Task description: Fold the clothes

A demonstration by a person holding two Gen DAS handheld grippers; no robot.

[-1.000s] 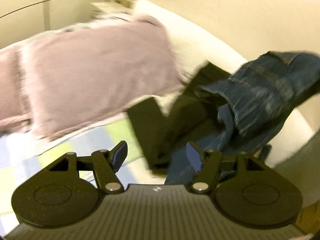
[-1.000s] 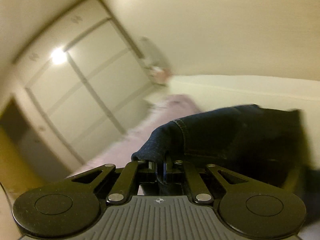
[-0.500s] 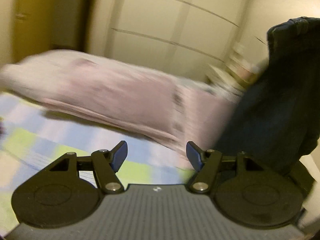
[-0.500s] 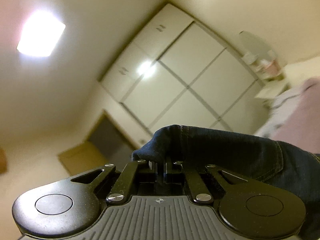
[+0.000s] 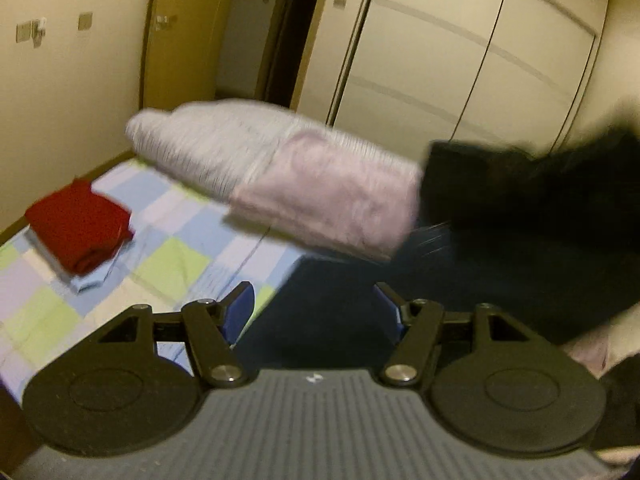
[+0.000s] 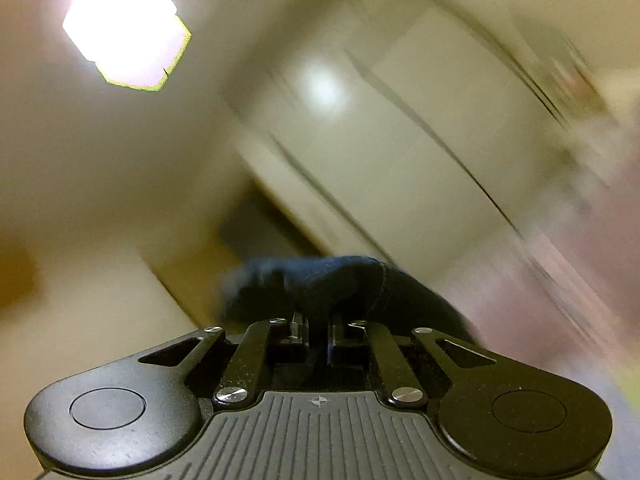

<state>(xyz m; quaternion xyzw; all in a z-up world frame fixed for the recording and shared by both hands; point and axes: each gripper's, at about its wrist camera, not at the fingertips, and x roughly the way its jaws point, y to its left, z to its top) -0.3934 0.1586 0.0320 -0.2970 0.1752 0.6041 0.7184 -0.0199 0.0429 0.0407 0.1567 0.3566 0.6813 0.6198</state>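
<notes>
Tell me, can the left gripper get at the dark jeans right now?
Probably yes. The left gripper is open, and the dark jeans hang just ahead with nothing between; the right gripper grips their edge.

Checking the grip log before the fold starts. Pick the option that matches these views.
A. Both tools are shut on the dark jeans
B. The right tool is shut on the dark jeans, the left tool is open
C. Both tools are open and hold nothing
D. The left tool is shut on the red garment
B: the right tool has its fingers closed on a bunched edge of the dark jeans, while the left tool shows its blue pads spread apart with nothing between them.
</notes>
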